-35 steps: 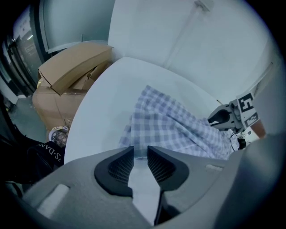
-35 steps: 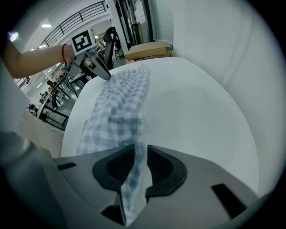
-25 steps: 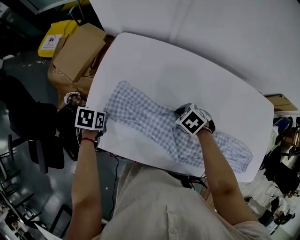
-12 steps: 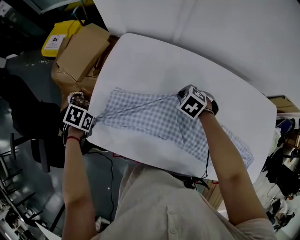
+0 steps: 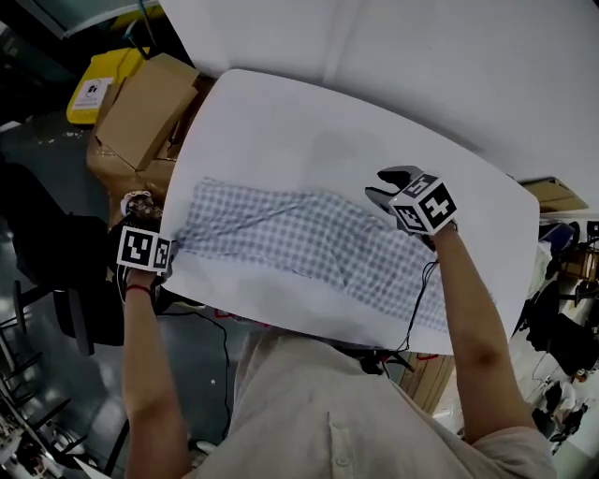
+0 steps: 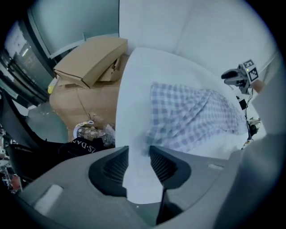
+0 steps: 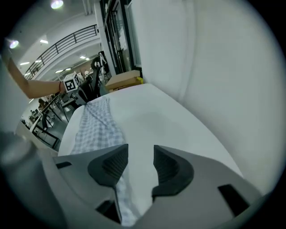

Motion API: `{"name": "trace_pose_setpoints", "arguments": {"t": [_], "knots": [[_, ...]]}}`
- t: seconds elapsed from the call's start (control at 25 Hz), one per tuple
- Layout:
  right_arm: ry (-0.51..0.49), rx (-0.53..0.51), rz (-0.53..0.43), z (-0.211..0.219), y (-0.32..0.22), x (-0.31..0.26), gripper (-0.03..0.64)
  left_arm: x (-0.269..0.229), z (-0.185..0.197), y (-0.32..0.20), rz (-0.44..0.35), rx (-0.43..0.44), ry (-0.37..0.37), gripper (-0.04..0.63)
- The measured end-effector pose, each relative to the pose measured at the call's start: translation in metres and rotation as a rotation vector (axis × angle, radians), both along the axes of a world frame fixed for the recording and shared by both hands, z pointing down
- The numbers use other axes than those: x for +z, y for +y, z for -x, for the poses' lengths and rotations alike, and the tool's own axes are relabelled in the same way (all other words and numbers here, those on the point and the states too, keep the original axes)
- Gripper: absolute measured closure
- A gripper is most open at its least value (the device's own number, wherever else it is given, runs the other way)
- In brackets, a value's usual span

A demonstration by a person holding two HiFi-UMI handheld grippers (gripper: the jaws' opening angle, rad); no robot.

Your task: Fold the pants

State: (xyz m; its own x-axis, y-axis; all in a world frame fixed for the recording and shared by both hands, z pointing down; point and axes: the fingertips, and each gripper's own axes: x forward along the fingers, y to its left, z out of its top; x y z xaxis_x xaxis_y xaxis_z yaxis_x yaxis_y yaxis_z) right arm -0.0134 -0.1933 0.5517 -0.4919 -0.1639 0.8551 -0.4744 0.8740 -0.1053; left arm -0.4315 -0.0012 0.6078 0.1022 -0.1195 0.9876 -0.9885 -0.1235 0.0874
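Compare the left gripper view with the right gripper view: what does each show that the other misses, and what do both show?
Only the left gripper view shows the cardboard boxes beside the table's end, and the right gripper far off above the table. Only the right gripper view shows a railed upper walkway, ceiling lights and the left gripper at the table's far end. Both show the checked pants spread on the white table. Both also show their own jaws apart, just opened, with no cloth pressed between them.
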Motion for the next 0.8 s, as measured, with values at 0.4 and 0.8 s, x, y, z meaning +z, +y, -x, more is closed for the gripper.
{"name": "trace_pose_setpoints", "arguments": {"t": [0.4, 0.8], "knots": [[0.097, -0.085, 0.124, -0.13, 0.084, 0.013, 0.43, -0.091, -0.218, -0.016, -0.29, -0.026, 0.446, 0.408], [0.148, -0.275, 0.135, -0.098, 0.081, 0.048, 0.44, -0.014, -0.434, 0.053, -0.182, -0.507, 0.69, 0.408]]}}
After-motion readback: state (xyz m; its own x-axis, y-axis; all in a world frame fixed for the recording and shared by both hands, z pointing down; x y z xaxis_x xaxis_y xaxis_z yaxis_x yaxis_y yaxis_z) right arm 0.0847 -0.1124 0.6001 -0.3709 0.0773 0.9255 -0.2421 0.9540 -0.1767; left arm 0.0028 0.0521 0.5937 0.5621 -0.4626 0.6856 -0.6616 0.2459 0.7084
